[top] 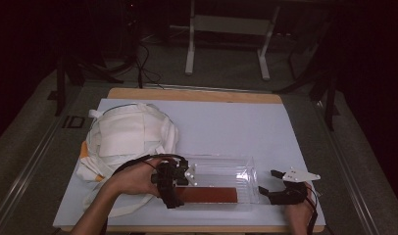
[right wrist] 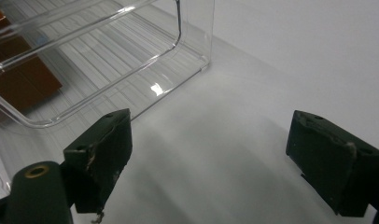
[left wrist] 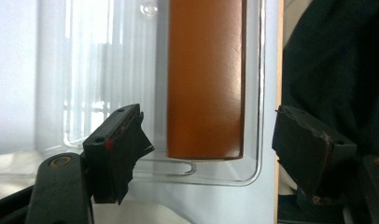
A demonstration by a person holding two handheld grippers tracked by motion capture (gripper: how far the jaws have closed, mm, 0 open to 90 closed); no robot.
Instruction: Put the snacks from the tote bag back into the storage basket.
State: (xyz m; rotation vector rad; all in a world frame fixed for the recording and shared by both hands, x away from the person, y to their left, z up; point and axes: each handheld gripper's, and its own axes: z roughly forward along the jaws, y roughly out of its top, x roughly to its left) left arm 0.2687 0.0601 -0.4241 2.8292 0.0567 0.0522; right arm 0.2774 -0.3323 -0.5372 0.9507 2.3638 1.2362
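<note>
Left gripper view: the open left hand-held gripper [left wrist: 211, 149] points straight at the brown bar [left wrist: 205, 79], which runs lengthwise away from it.

A dim lab: paper-covered table [top: 226, 122], metal stand [top: 226, 29], cables [top: 143, 63].

**Both grippers standing open, low at the near edge**

The left hand [top: 133, 178] is coming in from bottom left and is holding the left gripper [top: 180, 180] w/ its jaws pointing to the right, standing wide apart, nothing pressed btw. them. The right hand [top: 300, 210] is holding the right gripper [top: 270, 182] low, pointing left, jaws also spread wide.
</note>
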